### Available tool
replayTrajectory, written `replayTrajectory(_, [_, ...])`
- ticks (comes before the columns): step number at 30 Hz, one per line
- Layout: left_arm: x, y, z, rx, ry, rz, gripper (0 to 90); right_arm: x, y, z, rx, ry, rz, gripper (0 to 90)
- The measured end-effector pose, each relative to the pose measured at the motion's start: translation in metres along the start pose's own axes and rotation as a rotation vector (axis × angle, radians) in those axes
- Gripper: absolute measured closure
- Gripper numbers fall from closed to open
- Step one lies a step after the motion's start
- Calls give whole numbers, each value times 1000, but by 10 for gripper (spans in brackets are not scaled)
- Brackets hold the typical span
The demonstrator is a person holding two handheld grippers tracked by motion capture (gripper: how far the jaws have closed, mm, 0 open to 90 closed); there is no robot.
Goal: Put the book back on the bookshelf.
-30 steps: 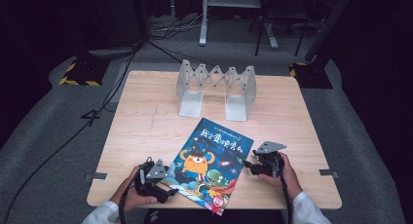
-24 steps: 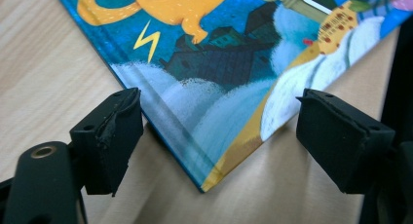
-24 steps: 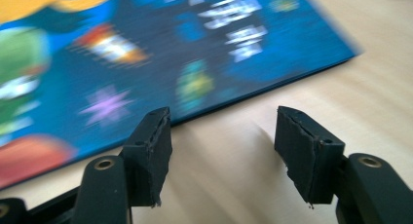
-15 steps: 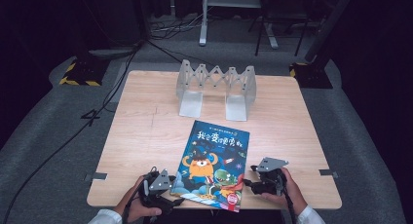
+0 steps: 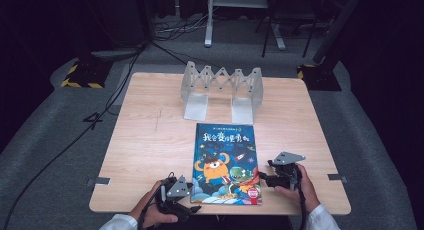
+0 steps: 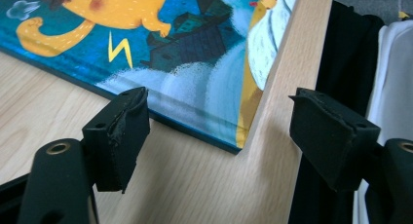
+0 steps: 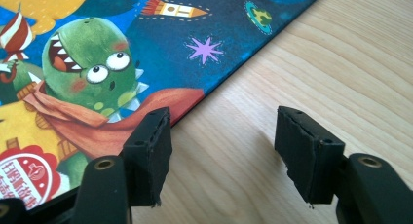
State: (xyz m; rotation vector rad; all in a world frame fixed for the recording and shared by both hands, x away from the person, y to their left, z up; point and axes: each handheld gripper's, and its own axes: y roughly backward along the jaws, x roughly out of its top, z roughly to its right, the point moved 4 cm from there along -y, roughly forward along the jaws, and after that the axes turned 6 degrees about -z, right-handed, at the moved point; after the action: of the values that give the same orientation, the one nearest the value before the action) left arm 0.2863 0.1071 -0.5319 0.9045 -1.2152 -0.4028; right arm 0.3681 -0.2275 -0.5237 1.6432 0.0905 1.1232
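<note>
Gaping, both: left gripper (image 5: 192,208) at the book (image 5: 225,165)'s near-left corner, right gripper (image 5: 263,177) at its right edge, nothing held. Book now lies square w/ the table (image 5: 145,140) edge, less tilted than 1 s ago.

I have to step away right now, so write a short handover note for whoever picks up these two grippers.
Left gripper: open, at the near left corner of the blue illustrated children's book; grips nothing.
Right gripper: open, at the book's right edge near the front; grips nothing.
The book lies flat, cover up, on the light wooden table, its near edge at the table's front edge. The grey accordion-fold metal book stand sits behind it with nothing in it.
Done: book squared in front of the stand.
Left, probably: grip the book and stand it in the rack.
</note>
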Motion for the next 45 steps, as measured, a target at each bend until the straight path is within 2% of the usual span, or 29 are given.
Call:
replayTrajectory(1, [1,-1,2,-6,8,2,229,-1,1,1,4,-4,-1,392])
replayTrajectory(7, [7,-6,7,-3,-18,-4,219,-8,6,5,8,-5,-6,384])
replayTrajectory(11, [4,-3,5,-4,4,5,238,-14,11,3,27,2,-14,369])
replayTrajectory(17, [-7,6,-11,74,53,0,227,-33,28,-9,60,35,-43,342])
replayTrajectory(18, [-9,8,-14,104,60,-6,227,-36,31,-11,62,40,-53,341])
replayTrajectory(19, [-9,8,-14,104,60,-6,226,-36,31,-11,62,40,-53,341])
replayTrajectory(20, [-11,10,-18,118,70,-3,226,-41,37,-17,73,57,-78,340])
replayTrajectory(24, [-15,13,-25,125,75,-3,223,-44,42,-25,83,76,-113,363])
replayTrajectory(26, [-18,16,-36,149,111,-1,222,-43,46,-34,93,98,-170,450])
replayTrajectory(29, [-17,16,-42,176,141,-1,221,-39,48,-39,87,91,-223,530])
replayTrajectory(32, [-9,9,-40,177,142,-1,220,-34,48,-42,91,109,-307,581])
replayTrajectory(33, [-7,7,-39,170,136,0,220,-32,49,-45,99,126,-344,605])
replayTrajectory(36, [1,1,-30,155,102,-3,221,-27,48,-49,107,150,-408,614])
replayTrajectory(37, [1,0,-29,150,104,-5,217,-26,47,-50,110,161,-429,631])
replayTrajectory(41, [1,0,-29,152,104,-5,214,-20,45,-55,124,206,-489,694])
replayTrajectory(45, [1,0,-29,152,103,-5,213,-16,43,-59,138,236,-507,753])
